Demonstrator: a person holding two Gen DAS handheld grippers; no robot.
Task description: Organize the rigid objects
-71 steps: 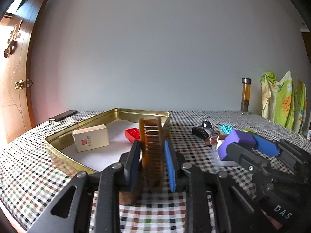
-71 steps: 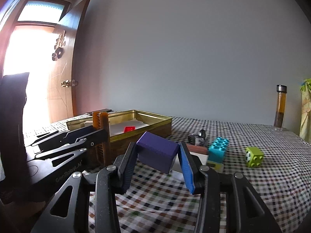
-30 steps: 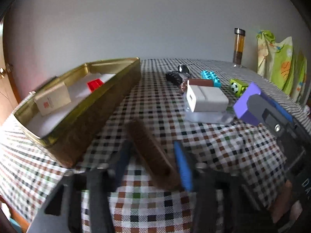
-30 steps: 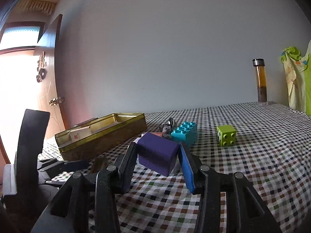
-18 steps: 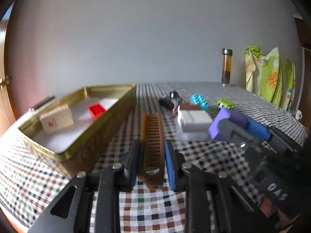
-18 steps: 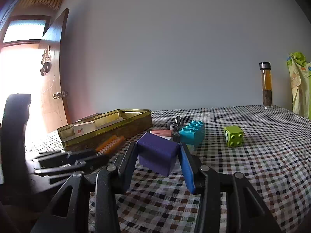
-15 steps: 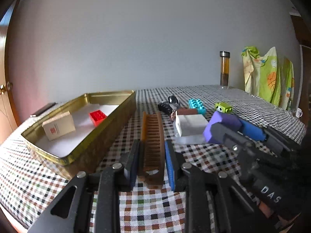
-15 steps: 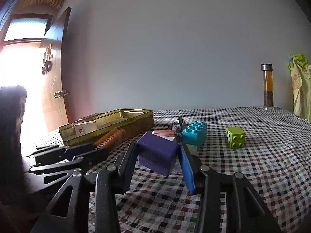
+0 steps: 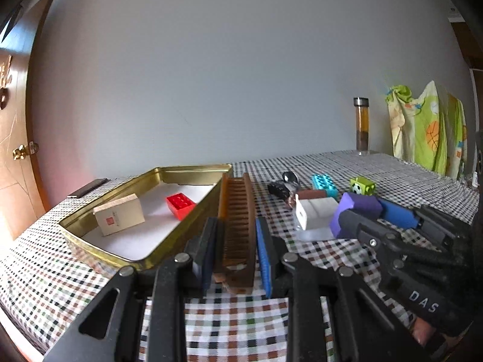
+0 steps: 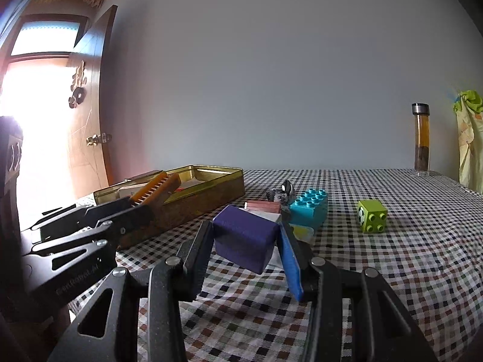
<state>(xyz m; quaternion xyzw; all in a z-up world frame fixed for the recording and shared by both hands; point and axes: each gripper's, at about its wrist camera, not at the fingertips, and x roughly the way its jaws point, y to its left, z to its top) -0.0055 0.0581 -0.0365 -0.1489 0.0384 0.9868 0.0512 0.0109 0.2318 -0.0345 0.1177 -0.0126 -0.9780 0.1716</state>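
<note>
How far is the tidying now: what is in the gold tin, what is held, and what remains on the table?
Done: a beige box and red brick lie in the gold tin. In hand: the left gripper holds a brown comb, the right gripper a purple block. Left: the blue brick, green cube and white box.

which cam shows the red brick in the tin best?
Left wrist: the red brick lies fully exposed on the gold tin's white floor. Right wrist shows only a thin red sliver past the tin wall, behind the comb.
</note>
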